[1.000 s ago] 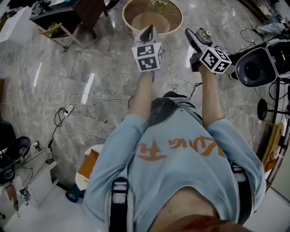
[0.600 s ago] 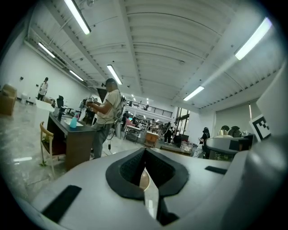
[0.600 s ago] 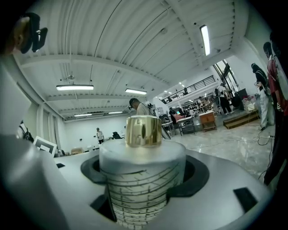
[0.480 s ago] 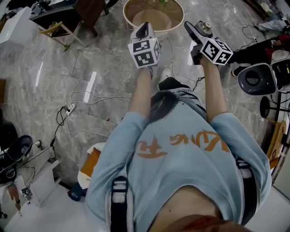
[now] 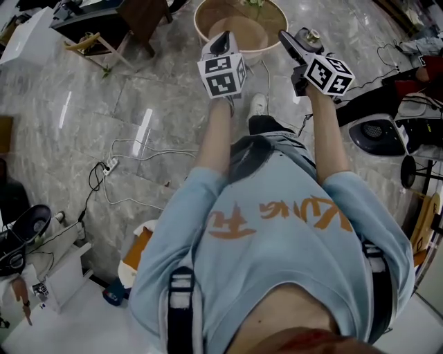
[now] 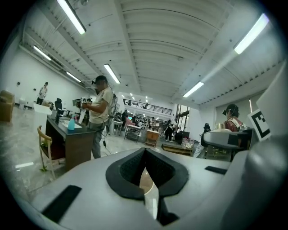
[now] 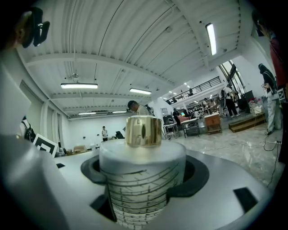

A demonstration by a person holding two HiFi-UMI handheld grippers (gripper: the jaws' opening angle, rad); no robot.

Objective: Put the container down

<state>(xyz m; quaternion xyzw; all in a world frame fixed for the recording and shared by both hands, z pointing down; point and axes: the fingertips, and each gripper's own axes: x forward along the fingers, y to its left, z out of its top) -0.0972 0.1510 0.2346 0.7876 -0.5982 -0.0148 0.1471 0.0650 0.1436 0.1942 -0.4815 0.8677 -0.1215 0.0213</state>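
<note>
The container (image 7: 141, 182) is a white cylinder with thin dark line markings and a gold knob (image 7: 143, 131) on its lid. My right gripper (image 5: 299, 47) is shut on its body and holds it upright, raised in front of the person. From the head view only the container's top (image 5: 311, 34) shows beside the jaws. My left gripper (image 5: 220, 45) is raised level with it at the left, shut with nothing between its pads (image 6: 130, 168). A round pale wooden table (image 5: 202, 28) stands on the floor just beyond both grippers.
White cables (image 5: 131, 148) and a power strip (image 5: 107, 166) trail over the grey marble floor at left. A wooden chair (image 5: 93, 45) and dark desk (image 5: 142, 14) stand at far left. A black and white machine (image 5: 377, 135) sits at right. A person (image 6: 100, 112) stands by a desk.
The person has stepped forward: the round table has come closer under the grippers and the machine at right has slid back. Both grippers keep their hold and height.
</note>
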